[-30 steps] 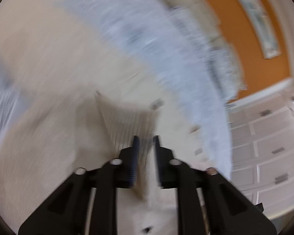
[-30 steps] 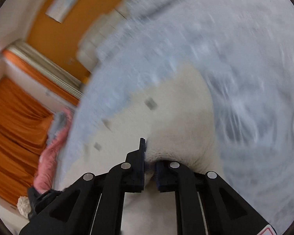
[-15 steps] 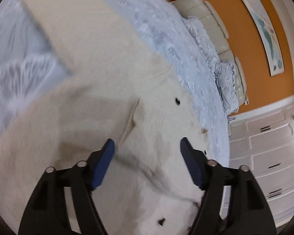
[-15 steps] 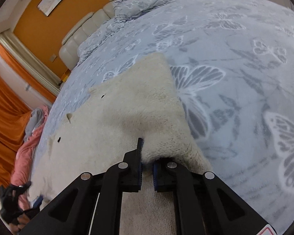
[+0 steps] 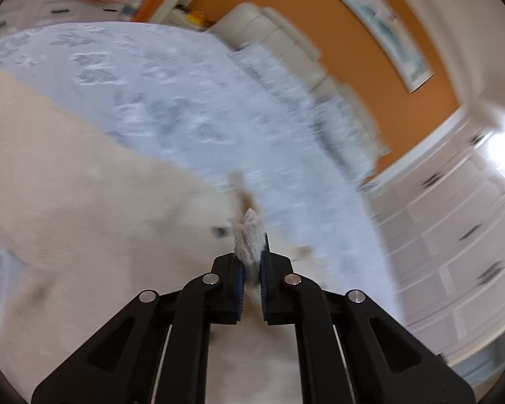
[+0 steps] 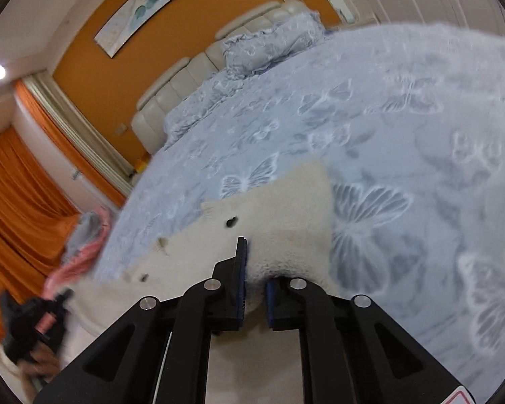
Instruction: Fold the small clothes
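One cream fleece garment [image 6: 286,222] lies spread on the blue butterfly-print bedspread [image 6: 404,141], and both grippers have hold of it; the left gripper [image 5: 251,269] has its jaws clenched on a tuft of the garment's fluffy edge [image 5: 249,235], which stands up between the two blue pads; the right gripper [image 6: 254,286] likewise pinches a thick fold of the same garment, the fleece bulging out past its jaws. Three small dark buttons show along the garment's edge in the right wrist view, the clearest one [image 6: 231,222] just ahead of the right gripper; the left wrist view is blurred, so a count there cannot be made. Beyond the garment, at the far end of the bedspread, stands one cream padded headboard [image 6: 171,91] with a rumpled blue pillow [image 6: 269,47] against it; above the headboard hangs one long picture [image 6: 151,3] on the orange wall; left of the bedspread lies a pink cloth [image 6: 80,259] before orange curtains [image 6: 20,195].
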Demonstrator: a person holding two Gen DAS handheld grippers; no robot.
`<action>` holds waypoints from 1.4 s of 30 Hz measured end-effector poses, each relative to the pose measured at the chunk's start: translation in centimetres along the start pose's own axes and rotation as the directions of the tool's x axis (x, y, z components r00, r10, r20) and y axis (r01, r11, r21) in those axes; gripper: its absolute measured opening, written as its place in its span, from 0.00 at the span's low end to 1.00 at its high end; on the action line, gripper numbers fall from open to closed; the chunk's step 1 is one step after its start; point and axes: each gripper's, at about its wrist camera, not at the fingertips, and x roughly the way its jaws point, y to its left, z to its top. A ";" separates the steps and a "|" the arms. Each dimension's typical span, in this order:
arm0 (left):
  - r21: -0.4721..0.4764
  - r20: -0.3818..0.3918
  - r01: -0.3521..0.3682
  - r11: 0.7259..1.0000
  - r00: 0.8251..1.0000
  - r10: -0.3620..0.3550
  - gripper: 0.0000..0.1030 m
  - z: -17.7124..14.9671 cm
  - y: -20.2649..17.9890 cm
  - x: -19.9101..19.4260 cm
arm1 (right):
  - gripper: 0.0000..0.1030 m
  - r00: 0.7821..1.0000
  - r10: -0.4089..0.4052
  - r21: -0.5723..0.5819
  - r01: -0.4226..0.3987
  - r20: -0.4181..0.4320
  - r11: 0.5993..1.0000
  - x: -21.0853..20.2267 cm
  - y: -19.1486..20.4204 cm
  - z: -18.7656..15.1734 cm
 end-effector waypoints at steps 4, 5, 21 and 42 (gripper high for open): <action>-0.049 -0.159 -0.137 0.989 0.979 0.128 0.06 -3.3 5.1 4.7 | 0.04 0.985 -0.080 0.050 0.089 -0.155 0.995 3.0 -3.7 -2.4; -0.049 -0.132 -0.115 0.992 0.985 0.107 0.06 -3.5 5.2 4.5 | 0.04 0.981 -0.092 0.037 0.099 -0.168 0.994 2.6 -3.4 -2.2; -0.201 -0.055 -0.045 0.979 0.998 0.034 0.27 -1.3 9.0 -1.0 | 0.05 0.946 -0.259 -0.171 0.227 -0.197 0.959 1.0 0.2 -1.8; -0.525 0.217 -0.406 0.748 0.786 0.579 0.76 14.4 29.0 -16.6 | 0.29 0.924 -0.204 -0.238 0.130 -0.322 0.963 -9.3 6.0 -12.7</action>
